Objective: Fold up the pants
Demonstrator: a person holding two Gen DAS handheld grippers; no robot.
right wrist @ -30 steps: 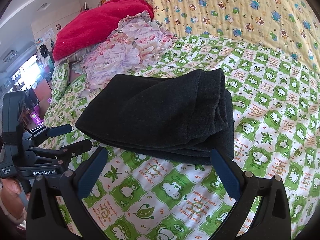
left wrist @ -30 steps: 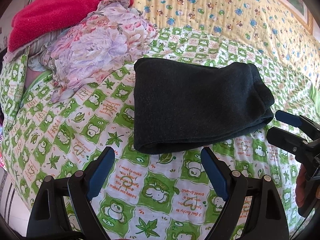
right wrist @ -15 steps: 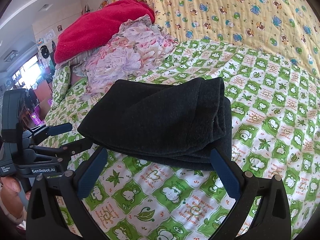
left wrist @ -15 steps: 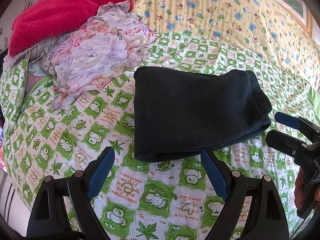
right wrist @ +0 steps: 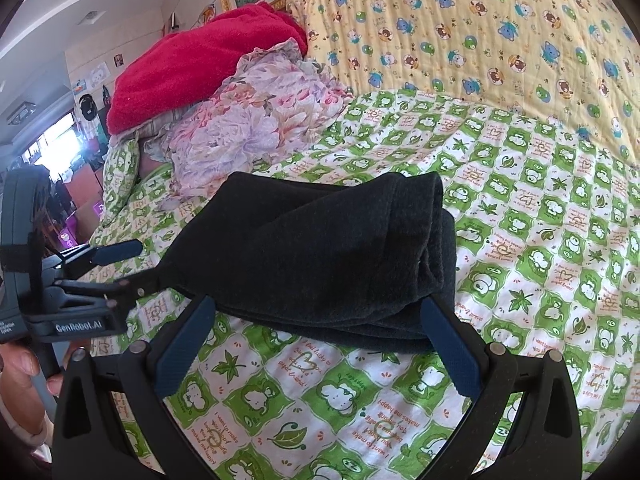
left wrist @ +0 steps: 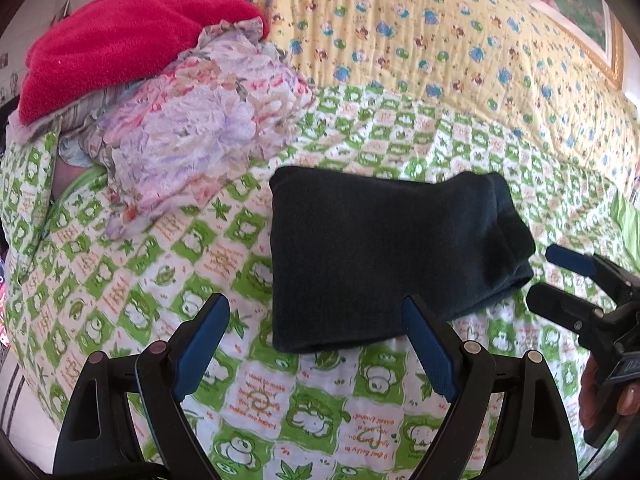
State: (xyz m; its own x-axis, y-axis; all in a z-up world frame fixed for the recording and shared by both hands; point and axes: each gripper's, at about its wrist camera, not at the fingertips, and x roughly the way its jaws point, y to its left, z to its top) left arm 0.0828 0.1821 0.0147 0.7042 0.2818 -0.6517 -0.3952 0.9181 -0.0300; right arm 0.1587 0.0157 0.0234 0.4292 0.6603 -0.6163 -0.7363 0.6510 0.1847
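Green frog-print bedspread (left wrist: 120, 300) covers a bed, bearing dark pants (left wrist: 380, 256) folded into a compact bundle just ahead of both claws. Left claw (left wrist: 316, 340) and right claw (right wrist: 316, 344) hover with fingers apart, holding nothing, suggesting folding looks finished.

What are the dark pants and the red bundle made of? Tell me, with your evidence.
Pants: soft knit or fleece, by the look; matte, fuzzy nap, thick rounded folds. Red bundle: probably terry or plush; deep matte pile, no sheen. The exact fibre cannot be told for either.
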